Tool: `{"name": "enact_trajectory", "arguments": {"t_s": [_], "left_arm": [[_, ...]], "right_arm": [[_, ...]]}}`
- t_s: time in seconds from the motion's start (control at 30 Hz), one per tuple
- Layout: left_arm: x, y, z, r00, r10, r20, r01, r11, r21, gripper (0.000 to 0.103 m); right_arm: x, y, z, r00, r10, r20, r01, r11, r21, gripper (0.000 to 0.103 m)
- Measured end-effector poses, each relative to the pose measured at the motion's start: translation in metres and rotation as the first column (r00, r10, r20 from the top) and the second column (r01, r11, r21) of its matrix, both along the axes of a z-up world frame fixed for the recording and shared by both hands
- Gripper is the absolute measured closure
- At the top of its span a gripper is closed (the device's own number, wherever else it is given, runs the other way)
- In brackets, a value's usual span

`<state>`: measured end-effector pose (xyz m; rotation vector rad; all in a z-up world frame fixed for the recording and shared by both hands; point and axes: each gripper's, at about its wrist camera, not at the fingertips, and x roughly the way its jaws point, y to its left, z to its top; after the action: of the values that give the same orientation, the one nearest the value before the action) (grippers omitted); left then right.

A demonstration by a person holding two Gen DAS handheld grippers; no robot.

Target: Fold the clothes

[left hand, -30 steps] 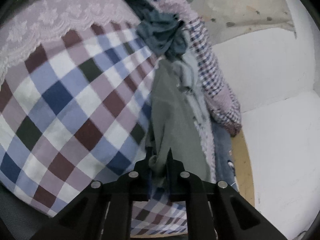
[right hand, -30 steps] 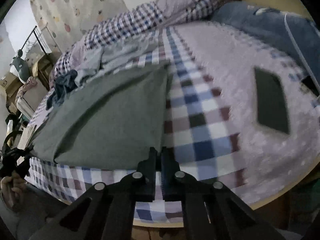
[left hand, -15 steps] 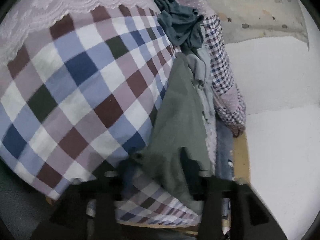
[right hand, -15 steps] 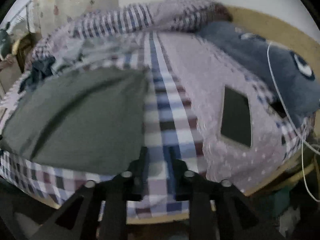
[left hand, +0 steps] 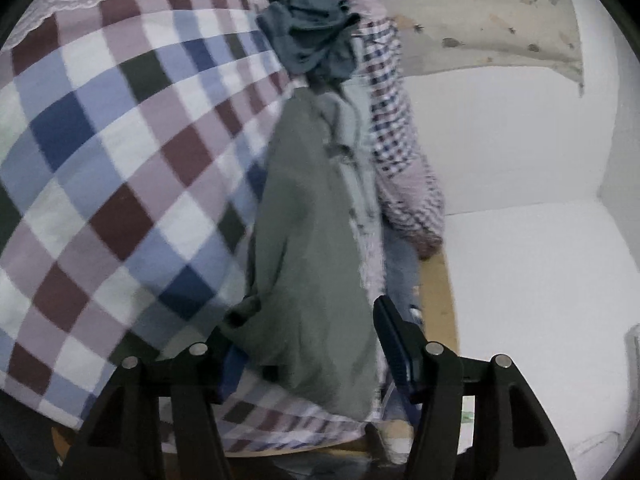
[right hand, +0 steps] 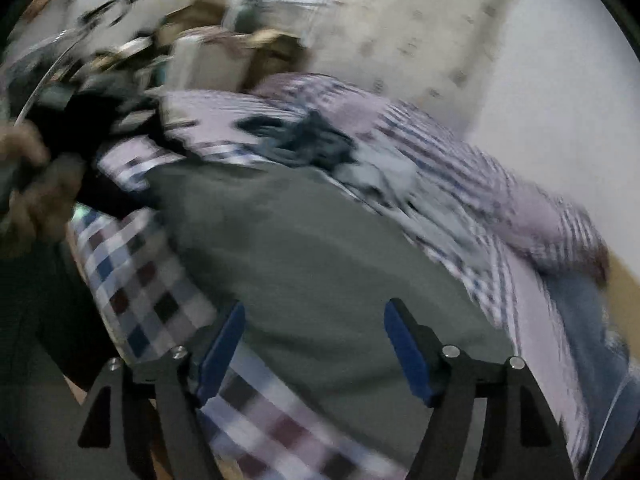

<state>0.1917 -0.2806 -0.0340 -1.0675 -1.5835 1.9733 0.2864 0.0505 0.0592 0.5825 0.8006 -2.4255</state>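
**Both grippers spread wide over the grey-green garment on the checked bed**

The grey-green garment [left hand: 308, 248] lies flat on the checked bedspread [left hand: 120, 168], near the bed's edge. In the left wrist view it runs as a long strip from the near edge of the bed up toward a crumpled dark blue-grey garment [left hand: 312, 40], with a pale grey piece of clothing [left hand: 352, 152] lying along its right side. Beyond those sits a bundled small-check quilt [left hand: 396, 128] against the white wall [left hand: 520, 160].

The left gripper [left hand: 304, 344] has its 2 fingers far apart, and the near corner of the garment sits in the gap between them. Nothing is pinched; the cloth's bunched corner lies just beside the left finger, which the cloth partly hides.

The right gripper [right hand: 314, 344] also has its 2 blue-padded fingers [right hand: 408, 356] wide apart, held over the near edge of the same garment [right hand: 304, 248]. This view is heavily motion-blurred, so whether the pads touch the fabric cannot be told. At the left of the view, a person's hand [right hand: 36, 196] grips the other tool by the far corner of the garment. Blurred furniture and boxes [right hand: 240, 52] stand behind the bed.
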Motion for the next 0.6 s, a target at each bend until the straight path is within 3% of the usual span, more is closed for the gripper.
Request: {"name": "enact_trajectory", "arguments": {"t_s": [0.2,0.4,0.43,0.53,0.6], "left_arm": [[-0.009,-0.002,0.005,0.998,-0.019,-0.062,0.026,0.994,0.108,0.042],[-0.013,-0.006,0.002,0.997,-0.028,-0.068,0.039,0.986,0.163,0.042],[-0.011,-0.006,0.001,0.998,-0.028,-0.061,0.037,0.987,0.154,0.042],[-0.008,-0.007,-0.002,0.999,-0.030,-0.039,0.035,0.992,0.121,0.041],[-0.006,-0.004,-0.002,0.999,-0.035,-0.032,0.038,0.995,0.089,0.041]], "right_arm": [[-0.010,-0.075,-0.041,0.981,0.162,-0.104,-0.150,0.982,0.114,0.024],[-0.017,-0.119,-0.075,0.953,0.222,-0.204,-0.170,0.955,0.244,0.026],[-0.020,-0.121,-0.077,0.955,0.225,-0.195,-0.174,0.953,0.246,0.029],[-0.032,-0.127,-0.078,0.963,0.206,-0.173,-0.160,0.956,0.245,0.073],[-0.039,-0.129,-0.077,0.969,0.196,-0.151,-0.155,0.957,0.245,0.079]]}}
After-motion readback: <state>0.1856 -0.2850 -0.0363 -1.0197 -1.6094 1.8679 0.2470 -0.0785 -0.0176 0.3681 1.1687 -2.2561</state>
